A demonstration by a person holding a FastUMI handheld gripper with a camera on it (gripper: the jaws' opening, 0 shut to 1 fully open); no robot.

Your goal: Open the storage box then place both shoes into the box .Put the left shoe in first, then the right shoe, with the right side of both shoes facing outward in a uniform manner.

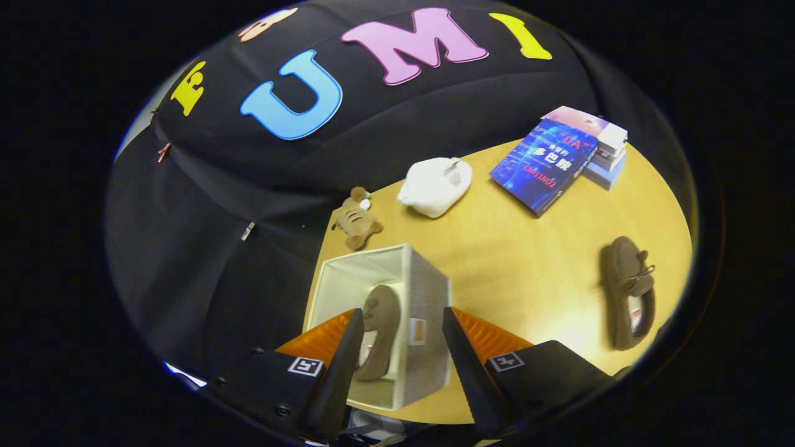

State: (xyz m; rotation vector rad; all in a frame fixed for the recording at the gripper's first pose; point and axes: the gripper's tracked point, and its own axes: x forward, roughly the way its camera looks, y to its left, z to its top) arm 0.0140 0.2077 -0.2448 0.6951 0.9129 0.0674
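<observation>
The tongs [397,347] are held spread and empty above the open box [428,292], in which one shoe [377,329] is seen standing on its side, apparently so that one flank faces outward. The other shoe [630,292] is left well apart on the worktop [528,261], presumably to be fetched next.

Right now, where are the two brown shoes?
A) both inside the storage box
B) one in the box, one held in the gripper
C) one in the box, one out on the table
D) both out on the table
C: one brown shoe stands inside the open storage box, the other shoe lies on the table, and the gripper is open, holding nothing.
</observation>
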